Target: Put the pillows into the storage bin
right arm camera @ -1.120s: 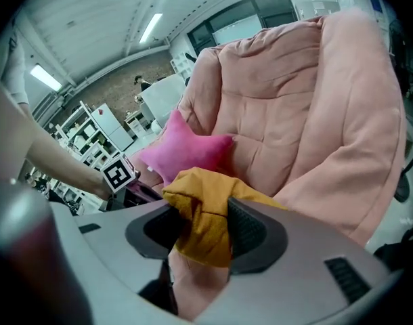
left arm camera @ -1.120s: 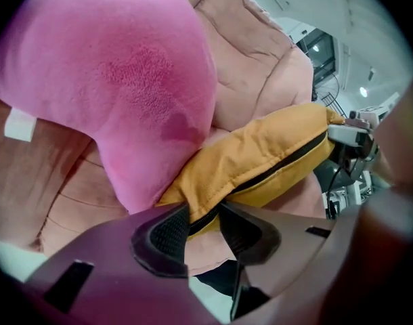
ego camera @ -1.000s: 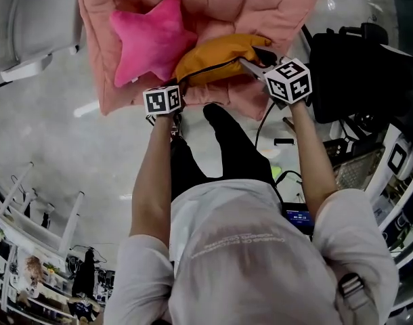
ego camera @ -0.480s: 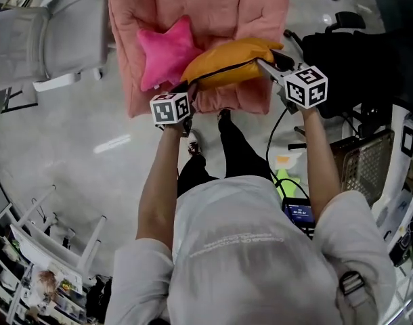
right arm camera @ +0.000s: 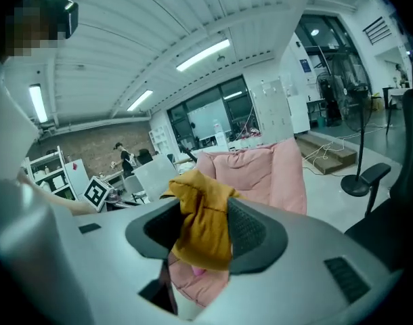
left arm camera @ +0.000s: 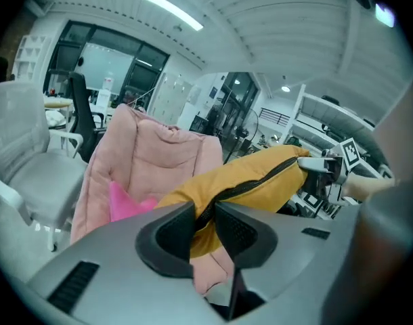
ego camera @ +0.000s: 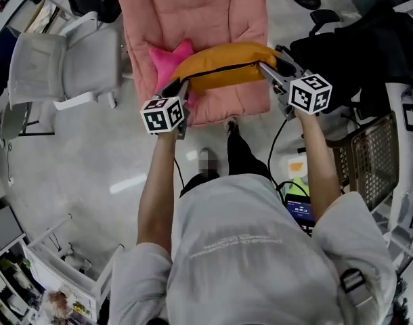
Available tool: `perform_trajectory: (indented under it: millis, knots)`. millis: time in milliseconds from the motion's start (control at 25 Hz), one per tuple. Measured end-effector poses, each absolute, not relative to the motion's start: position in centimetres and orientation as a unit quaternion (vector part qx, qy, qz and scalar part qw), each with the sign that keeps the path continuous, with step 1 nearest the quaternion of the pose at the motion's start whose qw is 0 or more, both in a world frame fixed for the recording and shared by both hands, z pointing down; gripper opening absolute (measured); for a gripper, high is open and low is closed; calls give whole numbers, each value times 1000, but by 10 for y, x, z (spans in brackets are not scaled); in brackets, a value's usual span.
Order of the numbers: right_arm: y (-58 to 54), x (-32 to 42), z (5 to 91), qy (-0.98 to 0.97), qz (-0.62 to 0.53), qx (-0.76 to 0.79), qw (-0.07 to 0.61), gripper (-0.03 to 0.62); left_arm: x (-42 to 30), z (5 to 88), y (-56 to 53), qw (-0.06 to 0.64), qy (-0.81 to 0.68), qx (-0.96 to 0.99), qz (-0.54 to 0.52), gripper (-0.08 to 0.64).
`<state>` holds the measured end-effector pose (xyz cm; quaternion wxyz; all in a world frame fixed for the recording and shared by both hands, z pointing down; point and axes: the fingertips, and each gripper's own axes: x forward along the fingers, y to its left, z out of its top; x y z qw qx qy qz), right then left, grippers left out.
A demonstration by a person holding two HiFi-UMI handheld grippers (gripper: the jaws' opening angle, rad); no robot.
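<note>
At the far left stands a white chair [ego camera: 64, 66], well apart from my work. My left tongs [left arm camera: 204, 223] are clamped on the left end of the yellow pillow [ego camera: 223, 65], pinching the seam beside its black zip. These jaws have just been closing tighter on that cloth. Just beyond them the pink star pillow [ego camera: 167, 58] lies on the pink armchair [ego camera: 193, 12], by the left edge of its seat, partly hidden behind the yellow one. The yellow pillow hangs stretched between both tongs, over the front edge of the seat. My right tongs [right arm camera: 201, 230] are clamped on its right end, with a bunch of cloth squeezed between the pads. A second ago the pillow sat low against the seat front beside the star. Now both tongs have come up and it hangs clear of the seat.
</note>
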<state>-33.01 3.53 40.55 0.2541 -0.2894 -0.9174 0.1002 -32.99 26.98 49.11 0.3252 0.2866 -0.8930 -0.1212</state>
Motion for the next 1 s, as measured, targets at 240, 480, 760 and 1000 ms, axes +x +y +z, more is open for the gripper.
perform_trajectory:
  millis: [240,480,760,1000]
  knots:
    - [16,-275,387,-941,133,-227,213,212,-320,459,251,293,-883,359,-70,100]
    - [-36,-211,412,-949,178,-143,217,213,-301,471,190,311,-845,433,-22,98]
    - [-119,-53,444,-943,263,22,203,215,-214,494,67,354,-747,563,19,94]
    - [-193,97,481,-916,320,135,199,219,-105,521,-48,377,-677,629,55,91]
